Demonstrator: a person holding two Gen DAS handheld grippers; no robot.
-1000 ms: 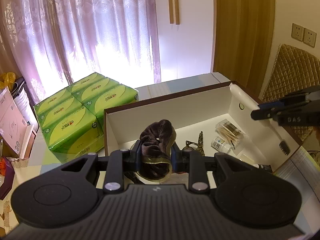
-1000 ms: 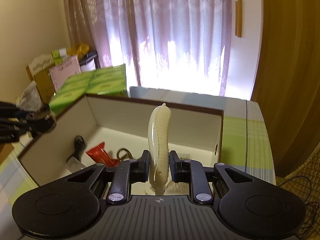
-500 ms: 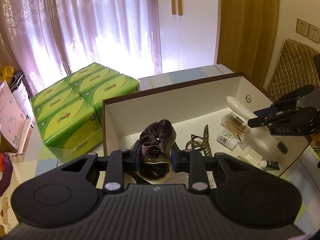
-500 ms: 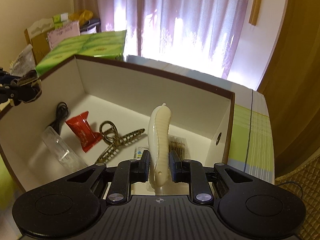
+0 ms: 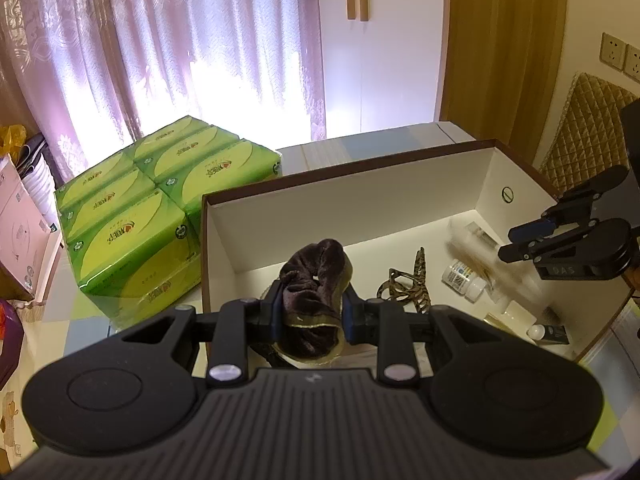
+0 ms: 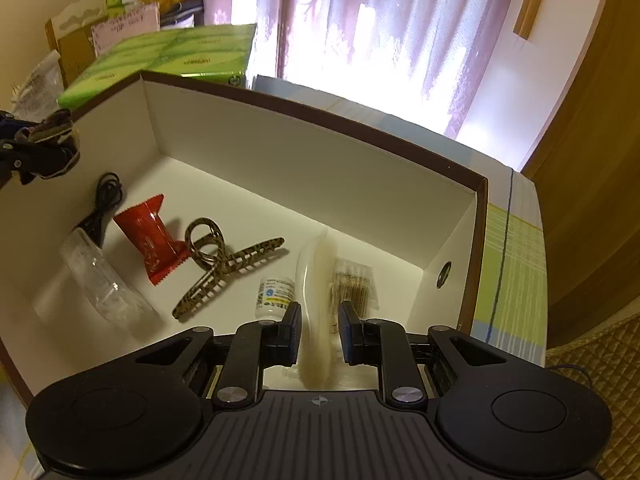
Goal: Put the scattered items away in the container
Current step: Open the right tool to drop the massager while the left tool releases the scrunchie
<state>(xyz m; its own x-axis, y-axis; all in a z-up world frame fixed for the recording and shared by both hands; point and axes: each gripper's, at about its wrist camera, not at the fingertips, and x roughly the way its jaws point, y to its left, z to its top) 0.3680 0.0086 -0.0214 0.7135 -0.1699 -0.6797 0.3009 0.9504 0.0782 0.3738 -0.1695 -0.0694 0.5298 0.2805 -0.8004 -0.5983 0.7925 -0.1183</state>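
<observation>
Left wrist view: the left gripper (image 5: 311, 314) pinches a dark brown velvet scrunchie (image 5: 314, 280) between its two pads, the cloth bulging above and below the grip; it hangs over the near left corner of the open white box (image 5: 360, 204), which stands on the table beside a block of green tissue packs (image 5: 132, 216); on the box floor lie a leopard-print hair claw (image 5: 412, 284), a small white pill bottle (image 5: 464, 276) and, smeared by motion, a pale oblong shape; the right gripper (image 5: 520, 242) enters from the right edge over the far end of the box.

Right wrist view: the right gripper (image 6: 319, 330) has its fingers slightly apart, a visible gap on each side of the cream-coloured brush (image 6: 316, 300); the pads do not appear to press it, and the brush, blurred, seems to be dropping or lying on the box floor between the pill bottle (image 6: 274, 294) and a packet of cotton swabs (image 6: 354, 286); further left lie the hair claw (image 6: 228, 268), a red sachet (image 6: 154, 240), a clear plastic piece (image 6: 100, 280) and a black cable (image 6: 104, 204).

Handling, as judged: the scrunchie is light, soft and compressible, unbreakable, and may cling to the pads on release; any fold serves as a hold; the brush is rigid, smooth and light, best taken across its narrow handle.
</observation>
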